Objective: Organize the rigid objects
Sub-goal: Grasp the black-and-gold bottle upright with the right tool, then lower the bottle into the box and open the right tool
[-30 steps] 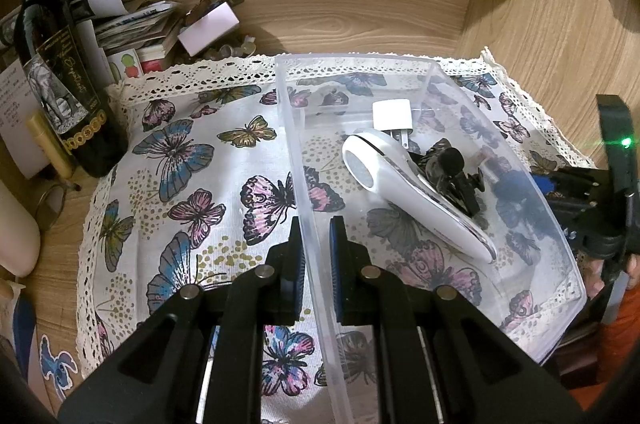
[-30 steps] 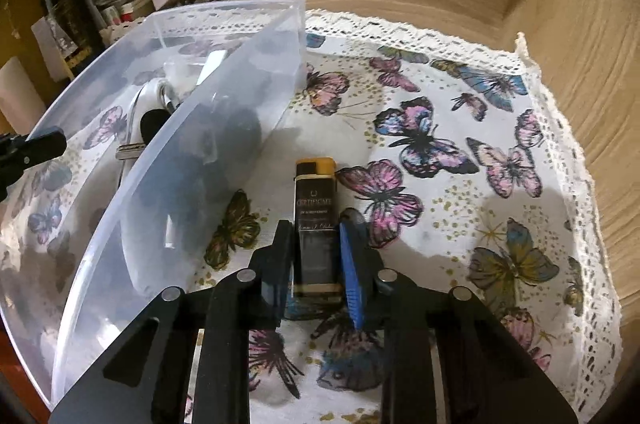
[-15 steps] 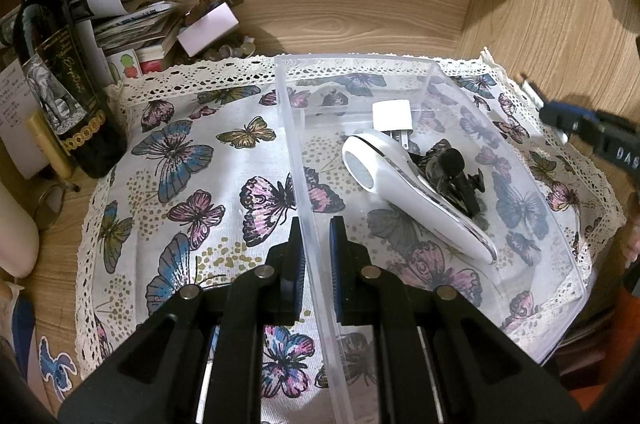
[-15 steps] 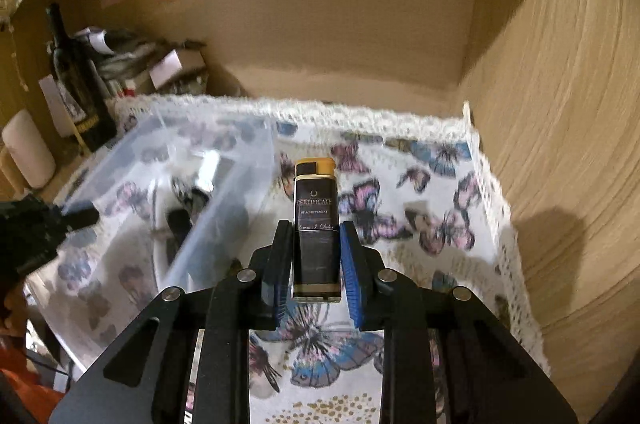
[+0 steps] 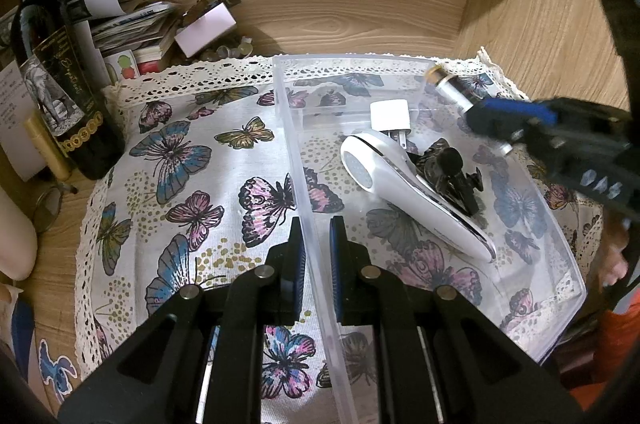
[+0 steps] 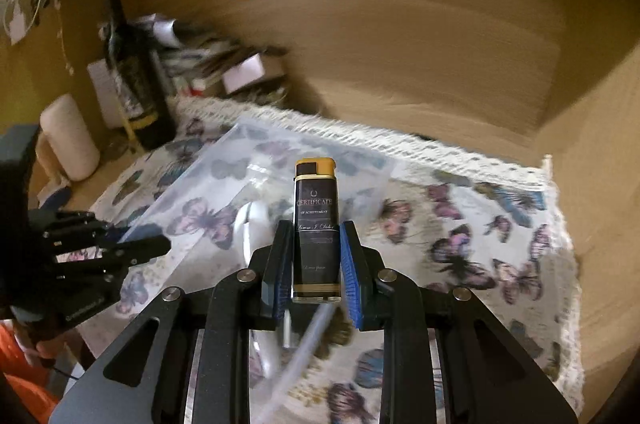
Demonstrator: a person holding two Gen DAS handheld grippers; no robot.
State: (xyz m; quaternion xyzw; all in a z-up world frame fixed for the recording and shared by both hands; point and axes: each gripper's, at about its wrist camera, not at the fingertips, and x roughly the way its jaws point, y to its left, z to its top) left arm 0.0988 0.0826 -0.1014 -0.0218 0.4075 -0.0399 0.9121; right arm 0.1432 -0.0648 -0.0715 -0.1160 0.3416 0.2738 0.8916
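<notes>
Clamping on the lower half of a lighter (image 6: 316, 224), the right gripper (image 6: 316, 264) is being held in the air above the clear plastic bin (image 5: 560, 288), its blue pads pressed against the two narrow sides of the dark body. The lighter is being carried upright along the fingers, gold cap outward, and in the left wrist view the same lighter (image 5: 450, 87) is being seen over the far right corner of the bin. It is judged to be light, stiff and smooth-skinned, so a slip along the pads is possible if the squeeze is relaxed too early; the grip low on the flat-sided body, clear of the cap, is judged sound, and only modest force is being called for.

The left gripper (image 5: 316, 256) is being closed on the near part of the bin's left wall, one finger outside and one inside, so that the bin is being steadied. That wall is thin and is likely to flex under a hard pinch.

Inside the bin a white handheld device (image 5: 404, 191), a white plug adapter (image 5: 390, 115) and a black clip (image 5: 448, 171) are lying together toward the far end. The bin is resting on a butterfly-print cloth (image 5: 180, 183) on the wooden tabletop, with a dark bottle (image 5: 60, 95) and a heap of papers (image 5: 132, 19) at the far left corner.
</notes>
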